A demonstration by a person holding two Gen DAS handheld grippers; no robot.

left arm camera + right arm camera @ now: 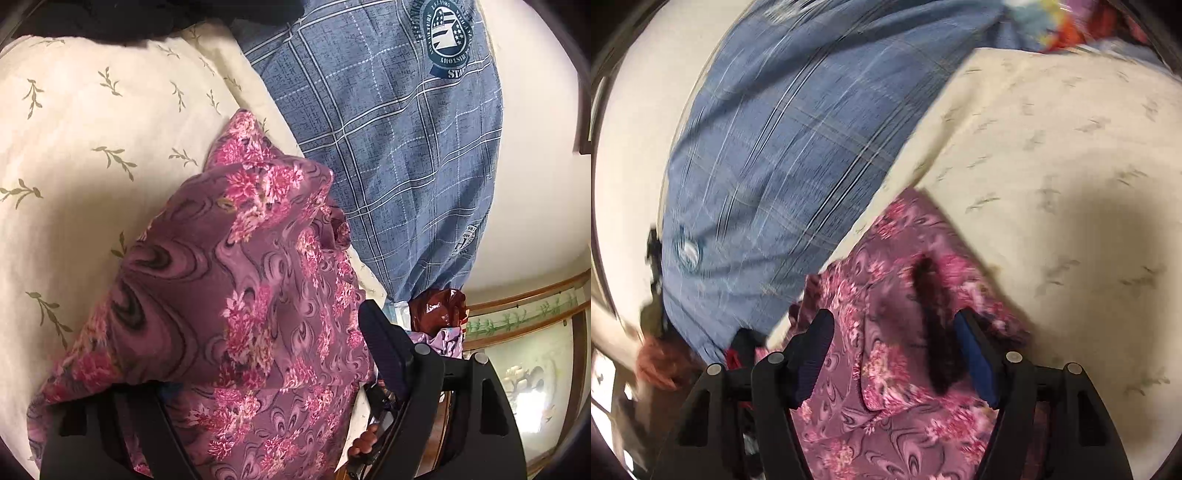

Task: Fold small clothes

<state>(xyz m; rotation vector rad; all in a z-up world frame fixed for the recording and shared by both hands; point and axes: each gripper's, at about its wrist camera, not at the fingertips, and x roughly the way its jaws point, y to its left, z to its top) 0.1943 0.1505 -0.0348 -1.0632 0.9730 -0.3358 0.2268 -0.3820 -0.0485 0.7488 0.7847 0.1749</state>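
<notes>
Cream bedsheet (74, 147), matte cotton sprinkled with olive leaf sprigs, spreads as the broad soft working surface, filling the left wrist view from nine to twelve o'clock. Next in size, a blue plaid pillow (388, 147) with a round printed crest sits at one o'clock along the wall side, probably pushed out of the folding area. Across the sheet lies the task's piece, a mauve floral garment (236, 280) of thin, slippery-looking fabric printed with pink blossoms and dark swirls; it humps up in loose ridges rather than lying flat, so the folding looks unfinished. The left gripper (255, 387) stands wide, one finger buried beneath the cloth at seven o'clock and the other bare at four o'clock, the fabric draped over it, seemingly to lift or steady that edge; whether the pads press it cannot be told. In the blurred right wrist view the right gripper (894, 354) stands partly parted above the garment's dark furry trim (931, 325), its ribbed pads clear of the cloth, pinching nothing.
</notes>
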